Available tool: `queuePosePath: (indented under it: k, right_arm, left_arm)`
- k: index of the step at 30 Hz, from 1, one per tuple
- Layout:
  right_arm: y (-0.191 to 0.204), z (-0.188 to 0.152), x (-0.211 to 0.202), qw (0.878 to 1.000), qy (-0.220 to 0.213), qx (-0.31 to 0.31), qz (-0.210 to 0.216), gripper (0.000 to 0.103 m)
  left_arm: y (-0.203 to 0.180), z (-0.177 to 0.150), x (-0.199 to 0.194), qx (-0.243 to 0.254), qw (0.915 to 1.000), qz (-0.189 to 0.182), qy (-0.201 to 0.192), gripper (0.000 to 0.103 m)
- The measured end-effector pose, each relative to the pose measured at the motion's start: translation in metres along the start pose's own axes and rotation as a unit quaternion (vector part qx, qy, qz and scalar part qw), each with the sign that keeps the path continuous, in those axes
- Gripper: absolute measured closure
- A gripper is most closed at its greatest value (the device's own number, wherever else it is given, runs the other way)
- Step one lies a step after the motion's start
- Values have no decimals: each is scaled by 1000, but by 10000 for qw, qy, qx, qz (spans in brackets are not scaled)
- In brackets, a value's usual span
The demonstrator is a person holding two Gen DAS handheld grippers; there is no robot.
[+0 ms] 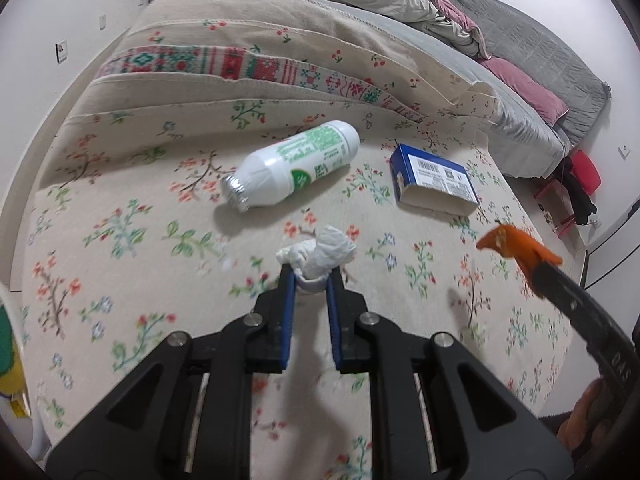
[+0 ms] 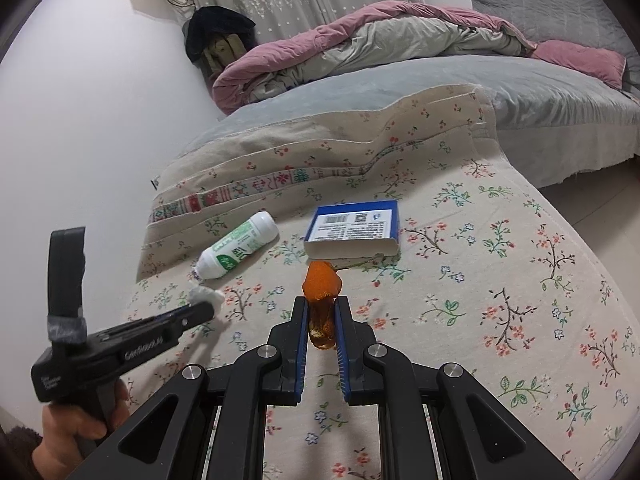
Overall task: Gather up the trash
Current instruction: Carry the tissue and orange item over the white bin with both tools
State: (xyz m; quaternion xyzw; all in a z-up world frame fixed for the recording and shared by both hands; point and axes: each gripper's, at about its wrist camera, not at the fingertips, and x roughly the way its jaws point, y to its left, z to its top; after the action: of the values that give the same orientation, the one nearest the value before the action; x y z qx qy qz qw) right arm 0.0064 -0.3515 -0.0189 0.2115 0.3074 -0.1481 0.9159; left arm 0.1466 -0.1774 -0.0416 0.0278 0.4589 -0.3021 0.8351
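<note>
My left gripper (image 1: 311, 276) is shut on a crumpled white tissue (image 1: 320, 254) and holds it above the floral cloth. It also shows in the right wrist view (image 2: 208, 307) at the left, tissue (image 2: 206, 294) at its tip. My right gripper (image 2: 322, 306) is shut on an orange peel (image 2: 322, 280); in the left wrist view the peel (image 1: 516, 246) shows at the right. A white bottle with a green label (image 1: 298, 162) (image 2: 236, 250) lies on its side. A blue and white box (image 1: 434, 178) (image 2: 354, 228) lies to its right.
The floral cloth (image 1: 140, 208) covers a low surface beside a bed with a grey sheet (image 2: 420, 80) and a pink and beige quilt (image 2: 360, 36). A red object (image 1: 586, 170) stands on the floor at the right. A yellow-green thing (image 1: 8, 356) shows at the left edge.
</note>
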Motion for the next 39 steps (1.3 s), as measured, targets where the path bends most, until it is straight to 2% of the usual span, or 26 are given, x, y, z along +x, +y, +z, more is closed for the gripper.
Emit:
queuePosePath:
  k: [12, 18, 39]
  right_arm:
    - [28, -10, -1, 9992, 59, -320, 217, 90]
    - [43, -17, -1, 9980, 143, -487, 363, 90]
    - [121, -33, 8, 9894, 369, -1068, 913, 90]
  left_arm:
    - [11, -27, -41, -72, 9995, 160, -273, 86]
    - [22, -37, -61, -96, 9984, 352, -442, 86]
    - [89, -73, -115, -606, 9917, 878, -720, 86]
